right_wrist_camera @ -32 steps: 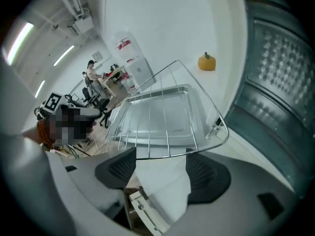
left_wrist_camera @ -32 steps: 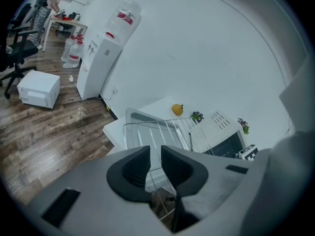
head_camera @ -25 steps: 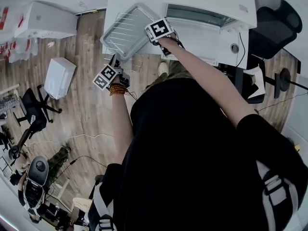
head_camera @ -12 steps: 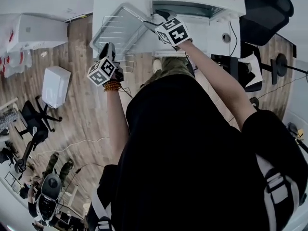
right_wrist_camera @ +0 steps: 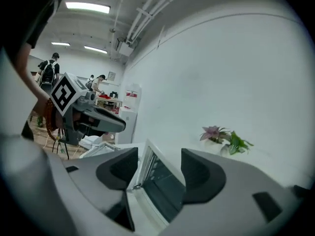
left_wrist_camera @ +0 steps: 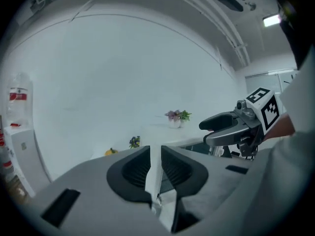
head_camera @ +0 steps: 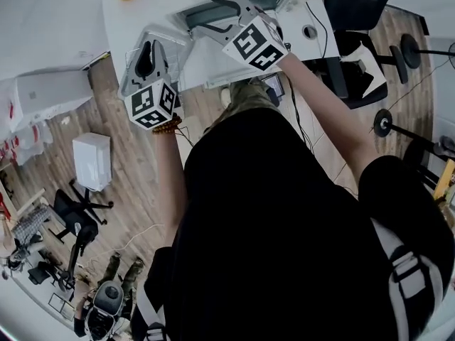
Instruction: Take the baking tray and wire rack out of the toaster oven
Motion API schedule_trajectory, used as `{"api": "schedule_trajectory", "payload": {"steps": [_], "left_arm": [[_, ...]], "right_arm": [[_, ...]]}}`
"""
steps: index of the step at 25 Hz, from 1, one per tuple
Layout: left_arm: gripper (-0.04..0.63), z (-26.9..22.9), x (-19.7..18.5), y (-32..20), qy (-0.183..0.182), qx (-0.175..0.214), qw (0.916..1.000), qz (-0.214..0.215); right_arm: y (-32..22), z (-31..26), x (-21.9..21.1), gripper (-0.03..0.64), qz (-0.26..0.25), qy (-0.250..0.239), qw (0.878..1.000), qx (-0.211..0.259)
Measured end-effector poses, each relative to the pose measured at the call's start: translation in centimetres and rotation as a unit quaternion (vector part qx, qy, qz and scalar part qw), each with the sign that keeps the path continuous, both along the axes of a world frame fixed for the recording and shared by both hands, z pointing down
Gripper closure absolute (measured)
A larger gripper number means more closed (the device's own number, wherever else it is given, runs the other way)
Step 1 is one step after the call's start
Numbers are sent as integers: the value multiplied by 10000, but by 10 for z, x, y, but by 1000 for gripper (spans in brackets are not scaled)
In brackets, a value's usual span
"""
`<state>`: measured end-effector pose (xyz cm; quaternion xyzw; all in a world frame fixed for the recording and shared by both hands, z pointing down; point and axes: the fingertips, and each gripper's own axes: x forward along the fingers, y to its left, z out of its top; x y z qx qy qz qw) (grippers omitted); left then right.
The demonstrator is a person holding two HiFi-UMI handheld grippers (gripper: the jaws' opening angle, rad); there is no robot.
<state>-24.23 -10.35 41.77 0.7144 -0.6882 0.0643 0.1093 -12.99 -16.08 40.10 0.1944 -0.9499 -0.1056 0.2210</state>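
I am holding both tongs up in front of the toaster oven, which is standing on the white worktop. My left tongs are clenched and only a narrow slit is showing between the jaws. A thin pale strip is showing in that slit, and I cannot tell whether it is a held edge or only the worktop behind. My right tongs are released, with the jaws standing well apart and nothing between the pads. Through their gap I am looking at the glass front of the oven.

A part of the wire rack is showing in the right gripper view. It is outside the oven, to its left and just under my left tongs. The baking tray I am not finding with certainty in any view.

I am judging the rack to be light and stiff, but its thin round wires are probably slipping easily between the pads. The outer frame wire, near the middle of one side, seems the best place to take it, because a corner hold is likely letting it swing. The tray is probably thin, smooth metal. I am thinking to take its rim deep between the pads and keep it level.
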Motion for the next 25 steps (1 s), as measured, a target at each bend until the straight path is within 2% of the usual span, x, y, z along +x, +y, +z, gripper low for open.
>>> {"api": "schedule_trajectory", "payload": {"steps": [5,10,12,15,18,21,23,25], "left_arm": [[548,-56,43,-28,-511,607,9964,296],[548,-109,82,-44,-754,1212,9888,425],[548,-126,95,-44,-897,1419,9847,471],[548,-137,110,-37,-1185,1590,9788,522],[548,-137,114,-27,-1308,1719,9755,413],[548,-131,115,-20,-1383,1790,9736,290],[548,-124,116,-16,-1405,1791,9735,241],[548,-116,114,-12,-1396,1748,9745,199]], "right_arm": [[-5,-56,25,324,337,-470,9967,565],[-5,-118,51,345,647,-904,9846,1348],[0,-144,62,376,722,-899,9757,1865],[11,-179,80,408,944,-935,9552,2643],[18,-193,98,473,1296,-947,9358,3138],[22,-176,105,502,1525,-821,9251,3380],[23,-154,104,514,1586,-552,9270,3353],[25,-131,101,528,1610,-446,9358,3104]]}}
